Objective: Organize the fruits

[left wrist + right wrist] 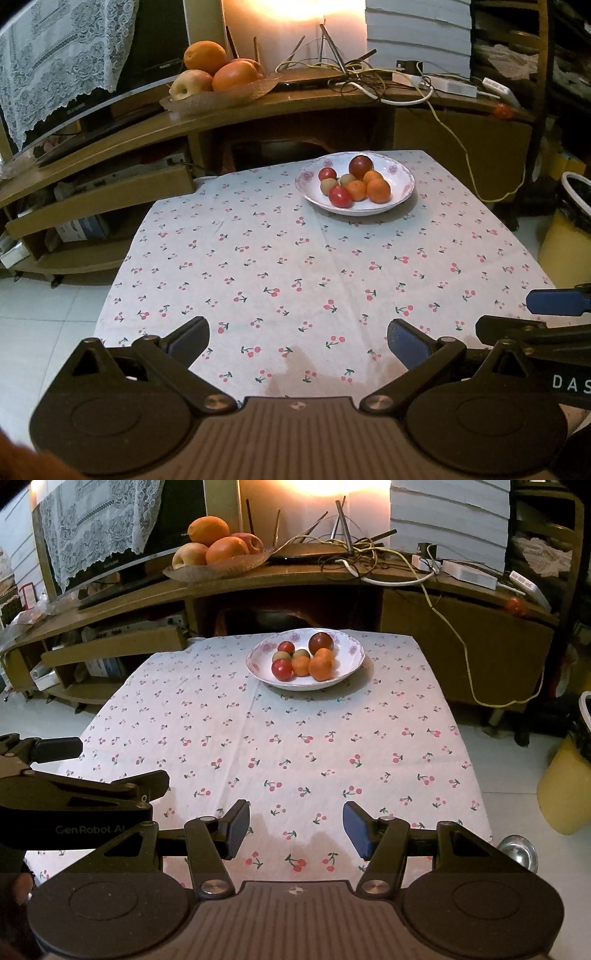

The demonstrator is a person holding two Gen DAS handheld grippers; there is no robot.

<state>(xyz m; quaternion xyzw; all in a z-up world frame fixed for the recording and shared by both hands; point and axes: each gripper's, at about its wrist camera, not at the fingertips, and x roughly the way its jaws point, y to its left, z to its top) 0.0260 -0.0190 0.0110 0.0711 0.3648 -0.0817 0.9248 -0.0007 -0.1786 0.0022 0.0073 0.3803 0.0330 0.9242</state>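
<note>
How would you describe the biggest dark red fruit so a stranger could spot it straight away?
Start at the table with the cherry-print cloth, then find the white flowered bowl at its far end. The dark red fruit sits at the back of the pile, larger and much darker than the small bright red, orange and greenish ones in front.

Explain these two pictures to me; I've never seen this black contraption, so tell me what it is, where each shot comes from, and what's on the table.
Each picture comes from a camera on a hand-held grasping tool, looking forward along its two fingers. One shows the left tool, the other the right tool; each also catches its neighbour at the edge. Both are open and hold nothing. Ahead lies a table under a cherry-print cloth, bearing a white bowl of small red, orange and greenish fruits. Behind, on a wooden shelf, a glass dish holds larger fruit.
</note>
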